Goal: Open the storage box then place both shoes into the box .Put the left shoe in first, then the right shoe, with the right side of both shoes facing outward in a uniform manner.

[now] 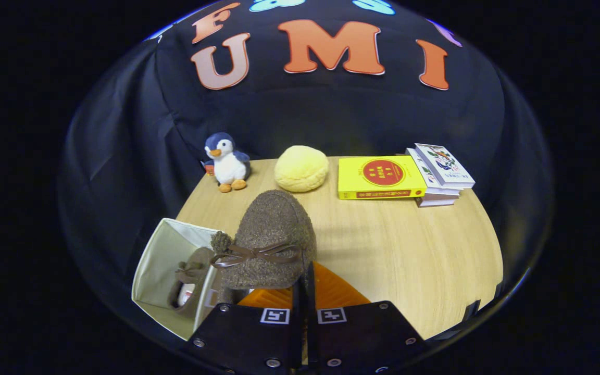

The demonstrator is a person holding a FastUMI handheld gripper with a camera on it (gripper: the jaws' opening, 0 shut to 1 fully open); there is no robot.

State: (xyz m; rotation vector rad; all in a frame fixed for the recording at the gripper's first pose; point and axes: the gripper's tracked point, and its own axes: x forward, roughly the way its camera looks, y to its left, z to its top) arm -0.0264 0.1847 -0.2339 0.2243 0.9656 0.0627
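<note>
I see gripper [302,291] fingers nearly together, clamped on heel edge of brown shoe [271,239], held above table [409,250]; other shoe [190,281] lies inside open storage box [159,260] beside it

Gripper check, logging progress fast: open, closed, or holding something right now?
Gripper: closed on the brown shoe, held beside the open storage box, where the other shoe already sits.

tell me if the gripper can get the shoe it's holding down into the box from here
Probably yes. The gripper is shut on the brown shoe, beside the open storage box. The other shoe fills one side; the space next to it looks free.
</note>
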